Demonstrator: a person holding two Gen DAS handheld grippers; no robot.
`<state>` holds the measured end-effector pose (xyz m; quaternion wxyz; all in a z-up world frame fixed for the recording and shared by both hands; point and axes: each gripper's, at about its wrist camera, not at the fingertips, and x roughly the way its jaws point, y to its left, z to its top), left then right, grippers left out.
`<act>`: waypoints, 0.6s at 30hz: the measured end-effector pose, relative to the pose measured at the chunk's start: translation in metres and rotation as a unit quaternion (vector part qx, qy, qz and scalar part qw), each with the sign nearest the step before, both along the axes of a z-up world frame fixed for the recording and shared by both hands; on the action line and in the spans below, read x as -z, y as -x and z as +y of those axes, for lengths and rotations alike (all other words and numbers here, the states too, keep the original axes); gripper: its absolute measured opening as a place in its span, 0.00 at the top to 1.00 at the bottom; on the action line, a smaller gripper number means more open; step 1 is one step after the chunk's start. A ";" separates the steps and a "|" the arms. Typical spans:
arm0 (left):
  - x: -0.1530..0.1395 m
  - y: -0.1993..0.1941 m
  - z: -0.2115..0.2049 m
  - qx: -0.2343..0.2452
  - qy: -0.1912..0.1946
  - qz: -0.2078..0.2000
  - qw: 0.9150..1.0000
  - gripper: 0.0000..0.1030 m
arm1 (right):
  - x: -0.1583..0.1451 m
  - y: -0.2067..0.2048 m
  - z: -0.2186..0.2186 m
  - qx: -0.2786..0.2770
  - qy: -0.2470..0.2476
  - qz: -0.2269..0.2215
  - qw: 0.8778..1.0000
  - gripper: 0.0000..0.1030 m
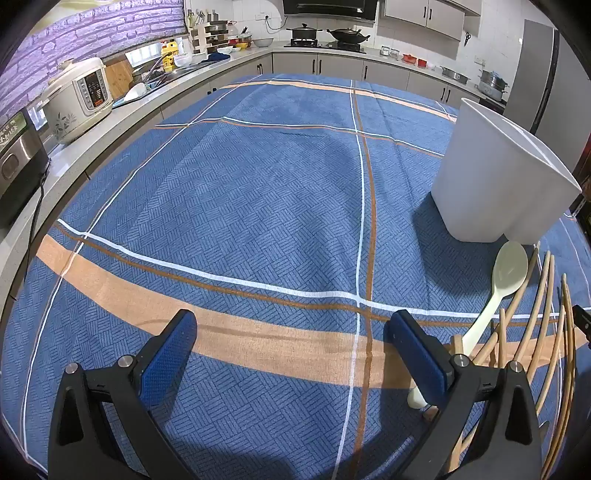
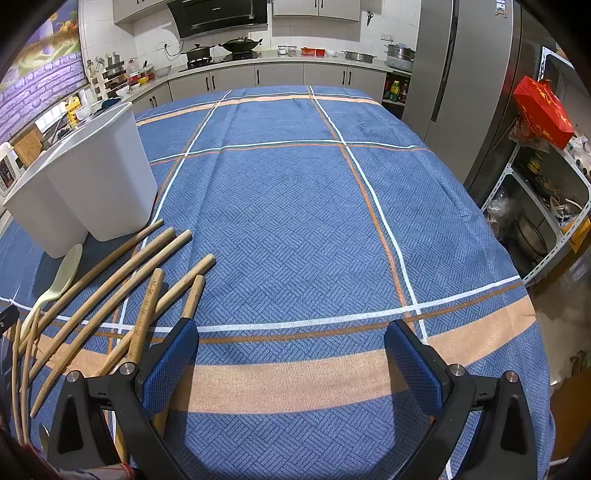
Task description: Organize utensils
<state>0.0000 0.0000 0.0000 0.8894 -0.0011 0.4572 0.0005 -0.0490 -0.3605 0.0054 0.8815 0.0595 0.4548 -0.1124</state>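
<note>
Both grippers hang over the blue plaid tablecloth (image 2: 295, 221), jaws spread wide with nothing between them: the left gripper (image 1: 290, 354) and the right gripper (image 2: 291, 354) alike. The utensils lie loose on the cloth between the 2: a pale spoon (image 1: 508, 271) and a fan of wooden chopsticks (image 2: 122, 273). The white holder (image 2: 99, 177) stands just beyond them, spoon bowl nearly touching it.

A blue tablecloth (image 2: 295, 206) with white and orange stripes covers the table. Behind it, a wok (image 2: 240, 45) and a lidded pot (image 2: 197, 50) sit on the stove under a black range hood (image 2: 218, 16). A white rice cooker (image 1: 79, 98) stands on the counter at left. A steel refrigerator (image 2: 454, 74) rises at right, beside shelving that carries a red box (image 2: 543, 110).
</note>
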 end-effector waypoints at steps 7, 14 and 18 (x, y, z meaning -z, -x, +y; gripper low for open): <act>0.000 0.000 0.000 0.000 0.000 0.000 1.000 0.00 | 0.000 0.001 0.000 0.001 -0.001 0.000 1.000 0.00; 0.000 0.000 0.000 0.000 0.000 0.000 1.000 0.00 | -0.003 -0.002 -0.004 -0.005 -0.004 0.007 1.000 0.00; 0.000 0.000 0.000 0.001 -0.001 -0.001 1.000 0.00 | -0.002 0.007 -0.005 0.002 -0.005 0.008 1.000 0.00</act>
